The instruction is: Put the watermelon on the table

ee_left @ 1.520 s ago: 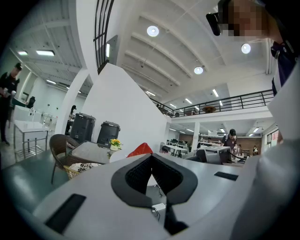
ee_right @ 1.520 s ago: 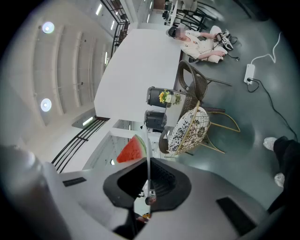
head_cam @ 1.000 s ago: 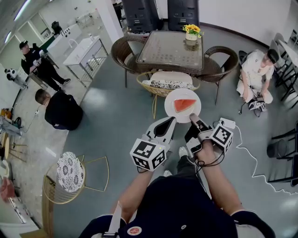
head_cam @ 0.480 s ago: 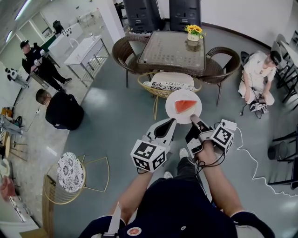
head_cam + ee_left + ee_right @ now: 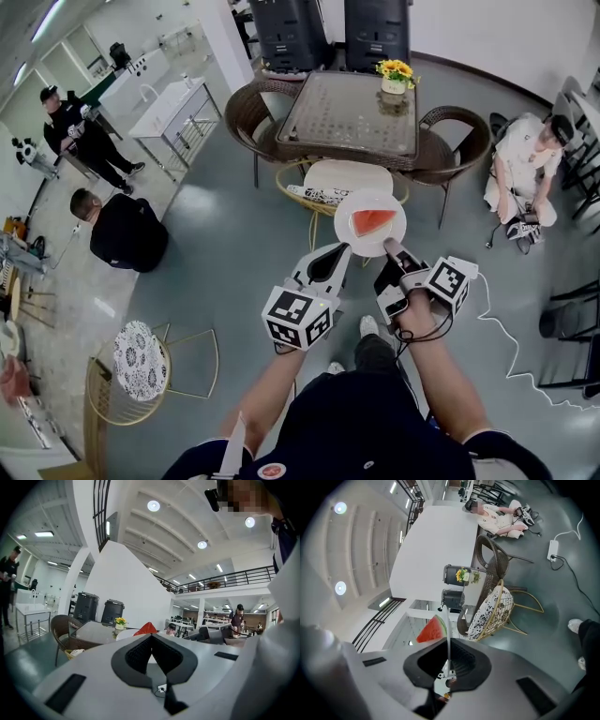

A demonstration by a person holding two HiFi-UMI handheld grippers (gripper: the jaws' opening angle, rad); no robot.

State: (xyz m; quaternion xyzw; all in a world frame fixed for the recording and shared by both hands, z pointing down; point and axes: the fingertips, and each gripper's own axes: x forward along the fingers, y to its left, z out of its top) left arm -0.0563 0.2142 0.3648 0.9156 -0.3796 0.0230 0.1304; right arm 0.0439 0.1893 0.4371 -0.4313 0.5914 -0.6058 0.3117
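Observation:
A red watermelon slice [image 5: 373,221] lies on a white plate [image 5: 361,208] that hangs in the air over a yellow wire chair [image 5: 323,192]. My right gripper [image 5: 387,245] is shut on the plate's near rim. In the right gripper view the plate [image 5: 448,630] runs edge-on between the pads, with the watermelon slice [image 5: 433,630] on its left. My left gripper [image 5: 345,248] has its jaws together, its tip at the plate's near-left rim; contact cannot be told. From the left gripper view the slice [image 5: 146,629] peeks over the jaws. The glass-topped wicker table [image 5: 352,112] stands beyond.
A pot of yellow flowers [image 5: 396,75] sits on the table's far right corner. Wicker chairs [image 5: 248,103] flank it. One person sits on the floor at right [image 5: 520,155], another crouches at left [image 5: 127,225]. A second wire chair [image 5: 141,361] and a white cable [image 5: 506,328] are nearby.
Both grippers and the plate have moved forward toward the table; the plate now hangs over the wire chair's cushion. The grip on the plate is unchanged.

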